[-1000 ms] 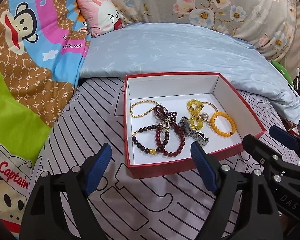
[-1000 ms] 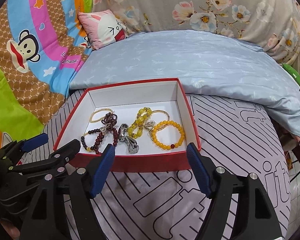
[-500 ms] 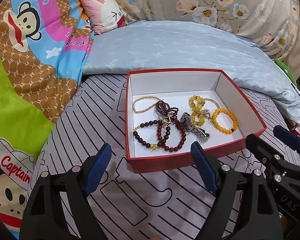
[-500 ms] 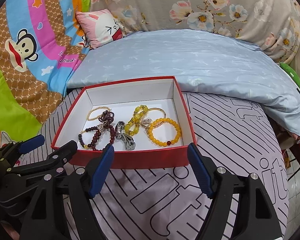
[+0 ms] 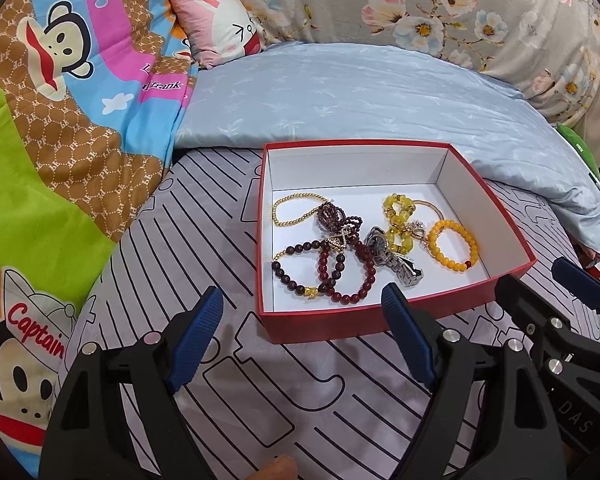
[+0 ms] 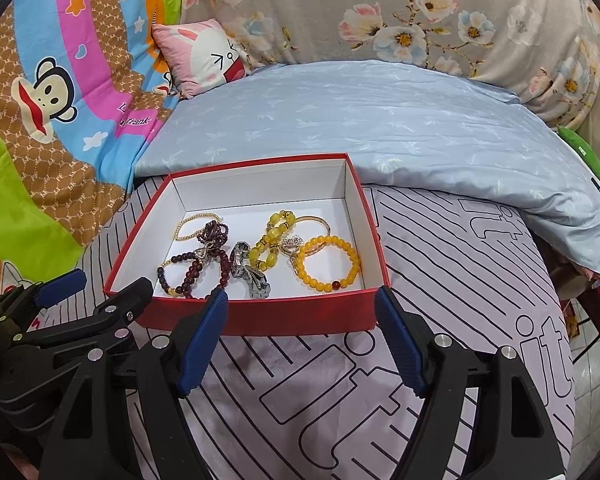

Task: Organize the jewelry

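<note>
A red box [image 5: 364, 324] with a white inside sits on the striped bed cover; it also shows in the right wrist view [image 6: 300, 314]. Inside lie dark red bead bracelets [image 5: 332, 264], a thin gold bead bracelet [image 5: 296, 208], a silver watch [image 5: 396, 256], yellow chunky beads [image 5: 398, 220] and an orange bead bracelet [image 5: 454, 246]. My left gripper [image 5: 302, 336] is open and empty, just in front of the box's near wall. My right gripper [image 6: 302, 340] is open and empty, also in front of the near wall. Each gripper shows at the edge of the other's view.
A light blue quilt [image 5: 360, 96] lies folded behind the box. A pink bunny pillow [image 5: 220, 20] and a cartoon monkey blanket [image 5: 60, 92] are at the left. A floral pillow [image 6: 440, 12] is at the back. The bed edge and floor tiles [image 6: 592, 368] are at the right.
Both grippers have drawn back a little from the box and tilted, so the box sits slightly farther away in both views. The jewelry has not moved.
</note>
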Demonstrator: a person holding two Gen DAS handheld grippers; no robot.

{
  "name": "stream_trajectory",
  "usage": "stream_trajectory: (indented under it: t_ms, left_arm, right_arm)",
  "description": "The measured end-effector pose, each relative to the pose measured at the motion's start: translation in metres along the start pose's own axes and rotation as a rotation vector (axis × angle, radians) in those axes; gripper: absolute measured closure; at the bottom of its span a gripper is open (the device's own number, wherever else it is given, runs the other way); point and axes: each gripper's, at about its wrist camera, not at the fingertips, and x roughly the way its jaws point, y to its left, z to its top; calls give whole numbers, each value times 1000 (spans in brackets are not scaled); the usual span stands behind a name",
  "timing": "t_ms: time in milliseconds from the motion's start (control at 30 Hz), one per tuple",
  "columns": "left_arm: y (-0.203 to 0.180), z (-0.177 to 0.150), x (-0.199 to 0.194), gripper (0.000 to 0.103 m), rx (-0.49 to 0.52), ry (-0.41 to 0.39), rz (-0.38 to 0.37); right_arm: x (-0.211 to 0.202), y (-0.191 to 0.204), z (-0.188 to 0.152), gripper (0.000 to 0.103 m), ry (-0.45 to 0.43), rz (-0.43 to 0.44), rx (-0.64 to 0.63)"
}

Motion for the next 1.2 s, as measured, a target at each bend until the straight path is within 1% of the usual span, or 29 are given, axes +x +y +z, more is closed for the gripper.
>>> stream_trajectory:
  t_ms: [667, 767, 900, 1100, 1167, 1200]
  left_arm:
    - [-1, 0, -6, 26, 5, -9, 11]
    - [-2, 0, -6, 26, 2, -10, 9]
    - [-2, 0, -7, 21, -3, -10, 18]
    - [-2, 0, -6, 20, 3, -7, 28]
    - [-2, 0, -6, 18, 3, -6, 36]
    - [-1, 0, -6, 15, 2, -8, 39]
  right_arm:
    - [-3, -2, 1, 31, -5, -1, -2]
    - [-6, -4, 2, 27, -11, -14, -4]
    - [-8, -9, 3, 25, -15, -10, 11]
    - [-6, -10, 2, 24, -14, -10, 15]
    - [-6, -10, 1, 20, -16, -20, 14]
    - [-6, -10, 1, 19, -19, -25, 15]
